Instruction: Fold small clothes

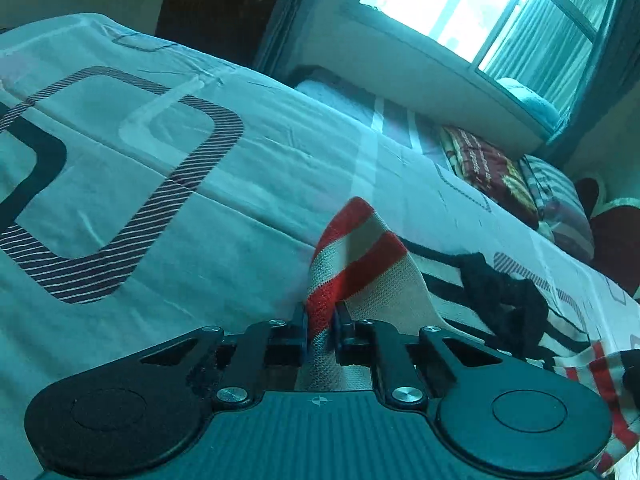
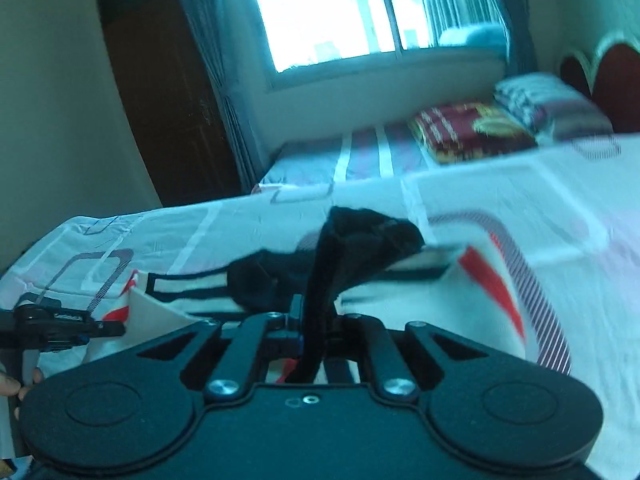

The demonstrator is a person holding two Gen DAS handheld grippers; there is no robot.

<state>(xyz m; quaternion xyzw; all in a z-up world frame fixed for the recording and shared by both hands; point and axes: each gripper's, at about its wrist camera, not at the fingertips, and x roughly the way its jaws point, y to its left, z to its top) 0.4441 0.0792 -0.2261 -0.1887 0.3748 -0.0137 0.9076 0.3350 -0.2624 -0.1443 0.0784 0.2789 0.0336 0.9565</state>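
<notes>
Red-and-cream striped knit garment [image 1: 360, 256] clamped between left gripper [image 1: 322, 320] fingers; black fabric piece [image 2: 360, 236] pinched by right gripper [image 2: 316, 312] fingers; both above patterned white bedsheet [image 1: 160, 184].

Striped red-and-cream garment [image 1: 360, 264] lifted off the bed, black garment [image 2: 360, 240] too.

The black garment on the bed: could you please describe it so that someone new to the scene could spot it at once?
Start from the bed, with its pale sheet printed in rounded squares. Near its front edge lies a cream garment with red and black stripes, and the black garment is bunched on top of it, one end pinched in the right claw. It is the only plain black, unstriped cloth there.
</notes>
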